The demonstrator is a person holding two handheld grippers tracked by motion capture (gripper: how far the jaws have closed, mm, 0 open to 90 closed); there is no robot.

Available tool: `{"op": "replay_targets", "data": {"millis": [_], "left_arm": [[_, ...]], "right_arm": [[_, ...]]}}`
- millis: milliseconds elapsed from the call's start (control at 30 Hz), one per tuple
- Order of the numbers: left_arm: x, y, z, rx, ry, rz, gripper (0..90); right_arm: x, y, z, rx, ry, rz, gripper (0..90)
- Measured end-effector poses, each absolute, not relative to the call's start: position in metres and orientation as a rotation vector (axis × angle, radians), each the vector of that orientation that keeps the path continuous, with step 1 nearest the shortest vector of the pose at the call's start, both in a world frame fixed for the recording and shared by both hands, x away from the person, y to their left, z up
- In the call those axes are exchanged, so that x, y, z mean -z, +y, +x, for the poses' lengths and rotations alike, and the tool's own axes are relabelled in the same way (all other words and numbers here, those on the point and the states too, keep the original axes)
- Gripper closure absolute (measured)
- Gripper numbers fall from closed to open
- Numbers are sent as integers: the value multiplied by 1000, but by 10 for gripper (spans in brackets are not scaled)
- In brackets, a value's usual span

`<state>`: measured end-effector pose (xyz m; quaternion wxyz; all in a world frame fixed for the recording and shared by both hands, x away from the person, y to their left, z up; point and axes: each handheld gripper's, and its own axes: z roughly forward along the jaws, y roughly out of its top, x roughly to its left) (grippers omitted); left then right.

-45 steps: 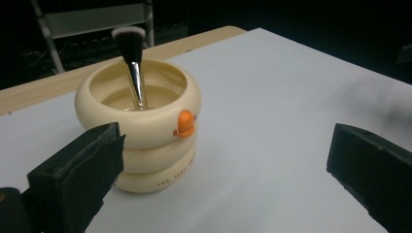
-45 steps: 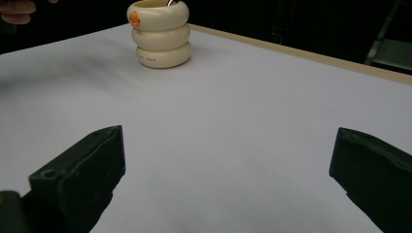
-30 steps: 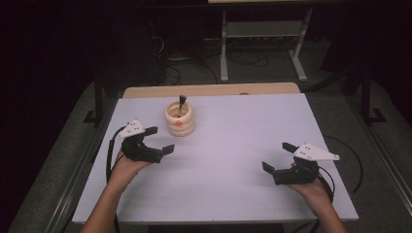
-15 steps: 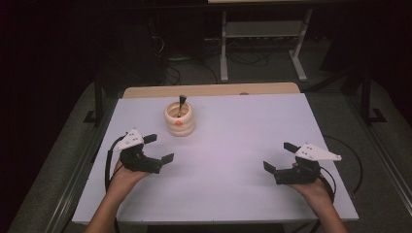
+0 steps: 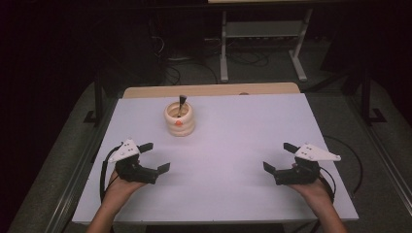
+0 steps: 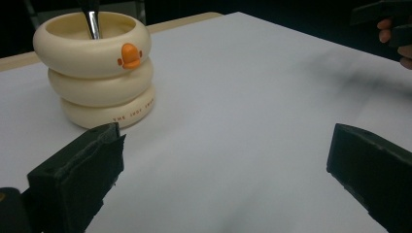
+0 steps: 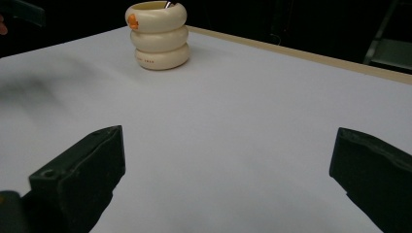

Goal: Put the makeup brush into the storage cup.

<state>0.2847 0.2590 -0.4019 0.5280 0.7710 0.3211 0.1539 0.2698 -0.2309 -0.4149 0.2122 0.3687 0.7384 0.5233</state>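
A cream ringed pot (image 5: 180, 119) with an orange beak mark stands on the white table (image 5: 233, 126), toward the back left. A dark-handled tool (image 5: 182, 101) sticks up out of it. My left gripper (image 5: 155, 156) is open near the front left, nothing between its jaws, the pot beyond it. In the left gripper view the pot (image 6: 96, 68) is close ahead on the left, and the tool's metal shaft (image 6: 91, 22) rises from it. My right gripper (image 5: 280, 157) stands open at the front right, empty; in the right gripper view the pot (image 7: 157, 35) is far off at the upper left.
A wooden strip (image 5: 209, 90) runs along the table's back edge. Beyond it are a grey metal stand (image 5: 262, 34) and cables on a dark floor. The person's other hand (image 6: 396, 36) is at the upper right of the left gripper view.
My left gripper has drawn back toward the table's front edge, away from the pot. The right gripper has barely shifted. Both stay open.
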Motion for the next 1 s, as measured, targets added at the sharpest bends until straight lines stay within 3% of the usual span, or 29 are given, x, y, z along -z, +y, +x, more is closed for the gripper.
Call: {"op": "replay_targets", "data": {"millis": [1000], "left_arm": [[418,280,274,-386,750,1826,0]], "right_arm": [[421,-234,269,-1423,2069,1036,0]]}}
